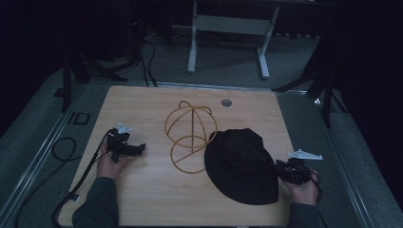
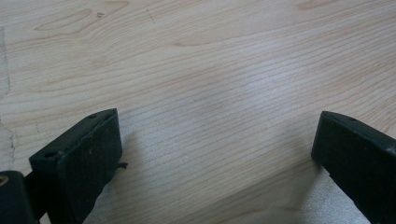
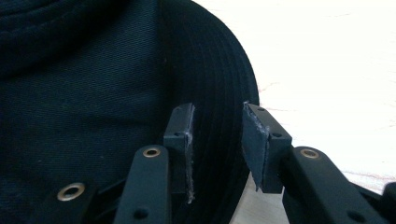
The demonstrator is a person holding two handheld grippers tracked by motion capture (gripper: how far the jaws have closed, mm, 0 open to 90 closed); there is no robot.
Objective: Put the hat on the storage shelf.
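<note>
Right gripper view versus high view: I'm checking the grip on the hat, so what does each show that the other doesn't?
Right gripper view: the right tool straddles the stitched brim, jaws slightly apart, pads not clearly pressing on it.

High view: the whole hat, the wire stand beside it, and the left tool away over bare table.

Both: black hat, right tool at its edge, wooden table.

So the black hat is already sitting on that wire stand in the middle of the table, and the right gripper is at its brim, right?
Not quite. In the high view the black hat lies flat on the table beside the wire stand, not on it. The right gripper is indeed at its brim.
</note>
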